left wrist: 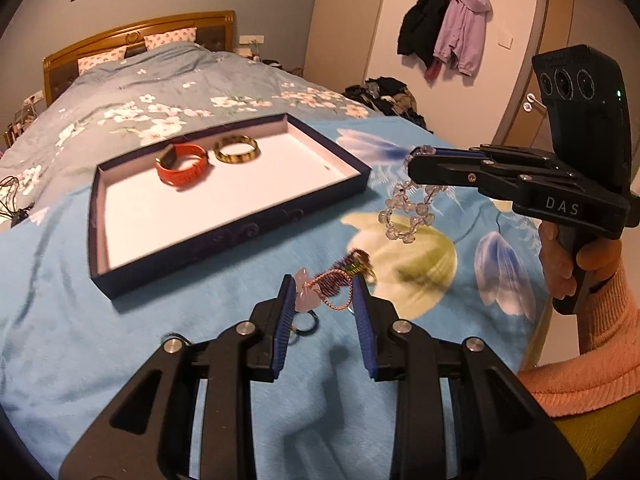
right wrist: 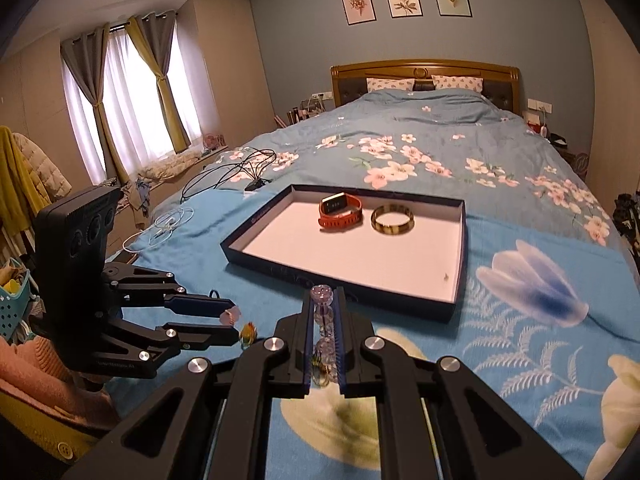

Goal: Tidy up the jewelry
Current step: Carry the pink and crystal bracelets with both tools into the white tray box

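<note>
Bed (right wrist: pixel 460 148) fills both views, blue floral cover, one bright blue cloth (left wrist: pixel 80 320) spread over the near end. One tray (left wrist: pixel 224 232) sits on that cloth, dark rim, white floor. Inside it, far end, two pieces: one orange watch (right wrist: pixel 341 211) and one yellow-brown bangle (right wrist: pixel 392 220), just beside each other, gap between them too small to judge.

Two grippers up over the cloth, near the tray's front edge. Left gripper (left wrist: pixel 324 284): jaws partly closed, pinching one pink charm cord (left wrist: pixel 320 290), pink stone against the left pad, reddish twisted cord across to the right pad; piece is motion-blurred. One small ring (left wrist: pixel 306 324) lies on the cloth just under this gripper.

Right gripper (right wrist: pixel 322 300): jaws almost fully closed, clamped on one clear bead bracelet (left wrist: pixel 406 212); beads show between the pads in the right wrist view, loop hangs below the tips in the left wrist view, clear of the cloth. One hand (left wrist: pixel 568 256), peach sleeve, on the right gripper's handle.
</note>
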`<state>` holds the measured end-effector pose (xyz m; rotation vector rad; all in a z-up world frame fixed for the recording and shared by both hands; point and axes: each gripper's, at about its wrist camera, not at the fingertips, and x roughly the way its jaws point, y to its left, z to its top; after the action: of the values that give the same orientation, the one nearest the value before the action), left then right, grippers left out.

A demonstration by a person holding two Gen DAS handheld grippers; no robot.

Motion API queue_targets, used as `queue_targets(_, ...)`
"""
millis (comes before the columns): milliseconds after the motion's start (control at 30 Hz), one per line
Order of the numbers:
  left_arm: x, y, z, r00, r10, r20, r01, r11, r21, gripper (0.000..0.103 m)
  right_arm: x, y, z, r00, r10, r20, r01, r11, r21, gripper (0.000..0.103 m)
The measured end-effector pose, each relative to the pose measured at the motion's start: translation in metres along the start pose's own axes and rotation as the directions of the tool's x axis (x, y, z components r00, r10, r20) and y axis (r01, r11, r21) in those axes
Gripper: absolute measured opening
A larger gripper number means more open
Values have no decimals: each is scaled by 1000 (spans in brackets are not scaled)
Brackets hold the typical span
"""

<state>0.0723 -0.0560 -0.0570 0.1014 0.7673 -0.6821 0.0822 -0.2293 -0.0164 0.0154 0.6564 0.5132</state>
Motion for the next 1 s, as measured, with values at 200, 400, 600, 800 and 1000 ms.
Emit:
queue_targets(200,-5,13,12,999,42,25,-42,999,-1,29,6,1,17,1000,-6,26,7,1000,-21,8)
queue_targets(400,-8,23,24,996,72,49,-72,997,2,29,15,-2,35,999,-10,47,12,999,-35,8)
queue_targets(600,-6,33,36,993,98,61,-98,995,7,29,28,-4,49,999,-5,54,7,999,-35,8)
queue_targets(800,-2,44,46,991,114,68,-114,993,1,29,39,-7,60,999,-6,53,8,999,-35,8)
queue_targets(1000,4,53,53,989,128,66,-129,992,-3,29,52,-15,68,999,21,40,-21,1000,-11,8)
